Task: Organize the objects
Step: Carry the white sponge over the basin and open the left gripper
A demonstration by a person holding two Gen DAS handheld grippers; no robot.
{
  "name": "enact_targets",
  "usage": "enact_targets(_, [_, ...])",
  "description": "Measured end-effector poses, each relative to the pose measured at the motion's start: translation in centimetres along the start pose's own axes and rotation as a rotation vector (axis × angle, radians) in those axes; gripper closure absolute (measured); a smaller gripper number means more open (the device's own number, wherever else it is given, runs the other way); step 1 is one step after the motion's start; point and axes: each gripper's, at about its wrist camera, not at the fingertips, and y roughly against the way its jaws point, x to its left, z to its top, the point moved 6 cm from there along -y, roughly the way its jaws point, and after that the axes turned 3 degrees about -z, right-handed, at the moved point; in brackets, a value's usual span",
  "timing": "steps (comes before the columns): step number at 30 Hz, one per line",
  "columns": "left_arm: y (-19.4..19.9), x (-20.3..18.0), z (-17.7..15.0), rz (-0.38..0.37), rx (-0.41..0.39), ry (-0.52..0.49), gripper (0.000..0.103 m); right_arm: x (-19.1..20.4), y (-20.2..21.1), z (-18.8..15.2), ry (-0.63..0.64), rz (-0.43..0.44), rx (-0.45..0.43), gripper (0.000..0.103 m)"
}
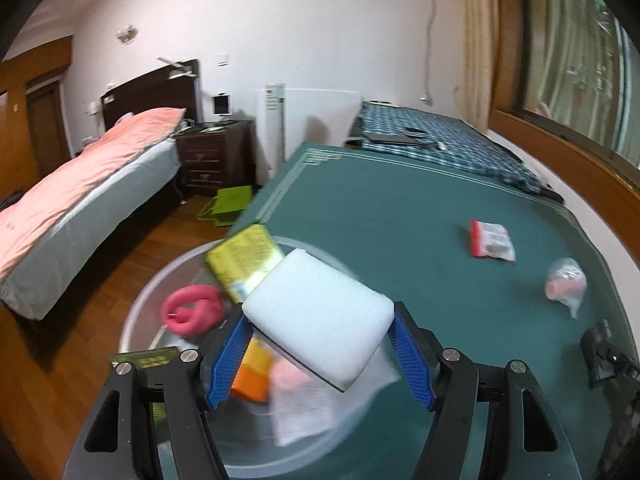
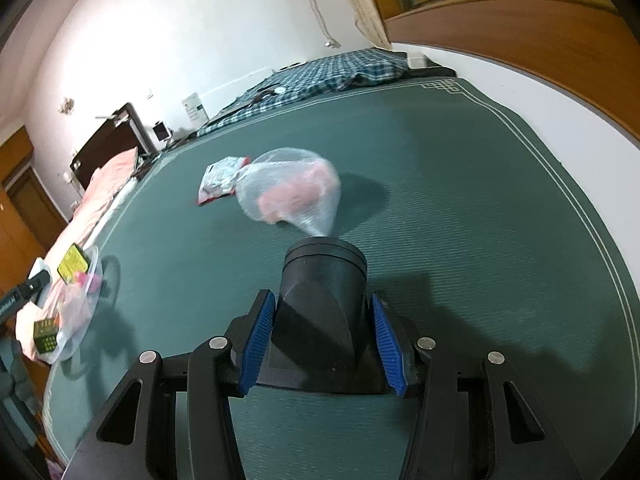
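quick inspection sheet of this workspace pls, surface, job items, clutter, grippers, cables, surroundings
Surface: green table mat, pale line border.
Job's things: clear bowl at the table's edge holds a pink ring, yellow packet, orange item and more; red-edged packet and clear bag of pink items lie loose on the mat.
Clutter: checked cloth with dark flat items at the far end.
Grippers: left gripper holds a white sponge above the bowl; right gripper holds a black cylinder.
Cables: white cord hanging on the wall.
Surroundings: bed, nightstand, window.
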Motion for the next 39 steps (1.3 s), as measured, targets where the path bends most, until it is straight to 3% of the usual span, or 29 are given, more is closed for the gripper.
enact_targets(7, [0.0,3.7,0.1,0.039,-0.006,0.048,0.031,2.4,0.7,0.3,0.037,0.025,-0.01,0.053])
enact_targets(9, [-0.4,4.8,0.0,0.048,0.0,0.07,0.031,3.3,0.8,0.4,0.053,0.031,-0.009,0.063])
enact_targets(17, [-1.4,7.1,-0.6,0.049,0.028,0.129,0.029,5.4,0.5,0.1,0.112,0.021,-0.009,0.065])
enact_targets(19, [-1.4,7.2,-0.7,0.047,0.025,0.128,0.026,4.8,0.7,0.3,0.092,0.003,-0.018,0.06])
enact_targets(21, [-1.6,7.3,-0.6,0.044,0.027,0.136,0.024,4.1,0.7,0.4,0.069,-0.012,-0.017,0.042])
enact_targets(23, [-1.8,7.6,-0.7,0.043,0.034,0.147,0.021,3.5,0.6,0.2,0.042,-0.002,-0.005,0.037])
enact_targets(33, [-1.3,8.0,-0.4,0.035,0.017,0.175,0.013,5.6,0.6,-2.1,0.14,0.073,0.05,0.036])
enact_targets(39, [-1.0,7.8,-0.2,0.03,0.008,0.179,0.013,6.2,0.0,-3.1,0.226,0.015,0.062,0.036])
